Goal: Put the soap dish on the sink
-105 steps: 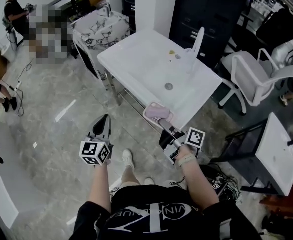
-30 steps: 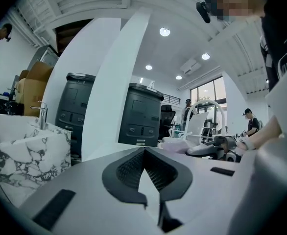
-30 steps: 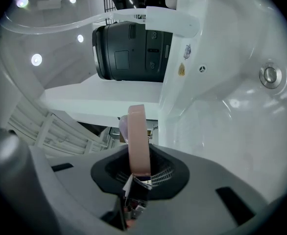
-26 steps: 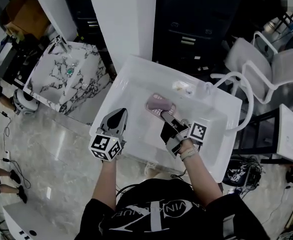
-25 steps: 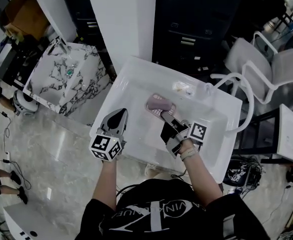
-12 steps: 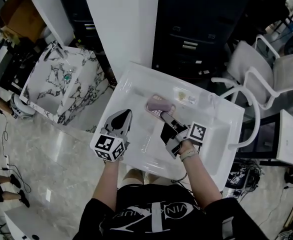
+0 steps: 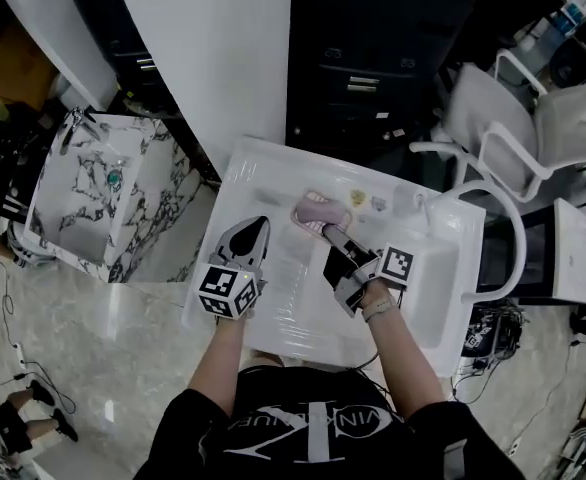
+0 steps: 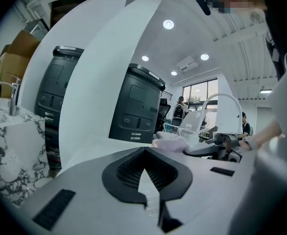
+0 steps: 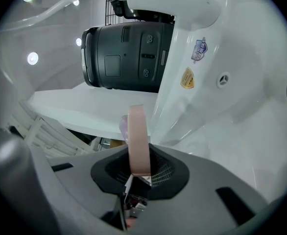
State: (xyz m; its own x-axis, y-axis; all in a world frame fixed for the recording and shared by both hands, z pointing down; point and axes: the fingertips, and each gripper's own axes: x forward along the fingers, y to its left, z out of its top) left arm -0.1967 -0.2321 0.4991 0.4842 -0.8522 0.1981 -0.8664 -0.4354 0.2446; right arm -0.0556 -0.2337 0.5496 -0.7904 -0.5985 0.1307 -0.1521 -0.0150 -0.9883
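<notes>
Currently, soap dish (image 7: 319,209) is held over sink (image 7: 258,158).
Dish is pinched in right gripper (image 7: 326,231) fingers; left gripper (image 7: 257,224) fingers are pressed together.

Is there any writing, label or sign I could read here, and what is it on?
No text reads clearly.
Black shirt: white lettering, too distorted to read.
Blue sticker and yellow sticker on the sink: too small.
Cubes on left gripper and right gripper: square markers, no letters.
</notes>
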